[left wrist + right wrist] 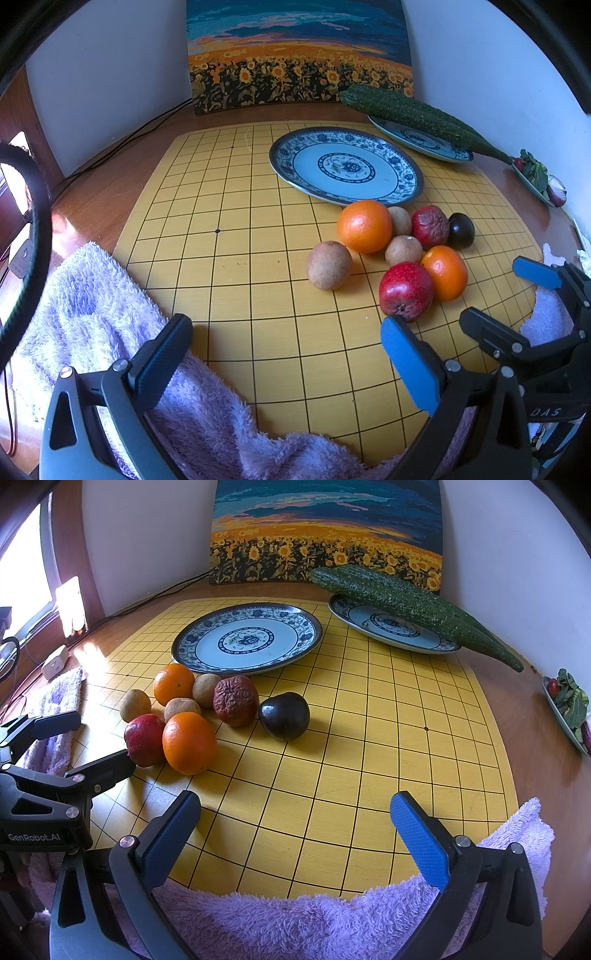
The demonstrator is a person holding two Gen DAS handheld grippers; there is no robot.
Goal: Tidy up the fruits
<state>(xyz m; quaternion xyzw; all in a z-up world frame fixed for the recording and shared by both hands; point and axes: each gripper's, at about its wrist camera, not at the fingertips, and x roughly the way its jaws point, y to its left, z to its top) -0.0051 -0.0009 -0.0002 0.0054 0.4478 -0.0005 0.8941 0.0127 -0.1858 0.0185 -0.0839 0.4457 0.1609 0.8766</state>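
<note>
Left claw (288, 354): jaws stood wide apart and held nothing; it hung low over the near edge of the yellow grid board (236, 280), above the purple towel (110, 317).
Right claw (295, 834): likewise spread wide and empty, over the board's near edge; the fruit lay ahead of it and to its left.
Fruit cluster: eight pieces lay bunched, many touching, ahead and to the right of the left claw, just short of the empty plate (295, 173).
Red apple (405, 291): nearest the left claw's right finger, touching the small orange (445, 272); probably firm and smooth, best taken across its widest girth.
Big orange (364, 226): round and likely heavier; pebbled skin should grip well, though it may roll if nudged.
Brown fruits (328, 264): three dull, rough-skinned ones; the one farthest left stood a little apart, so probably the easiest first pick.
Wrinkled red fruit (235, 700): shrivelled, likely soft; a gentle squeeze seemed wise.
Dark plum (283, 715): glossy and probably slippery; it sat at the cluster's right end, open to the right claw.
Far plate (391, 627): beyond the empty one, carrying a long green gourd (406, 602).
</note>
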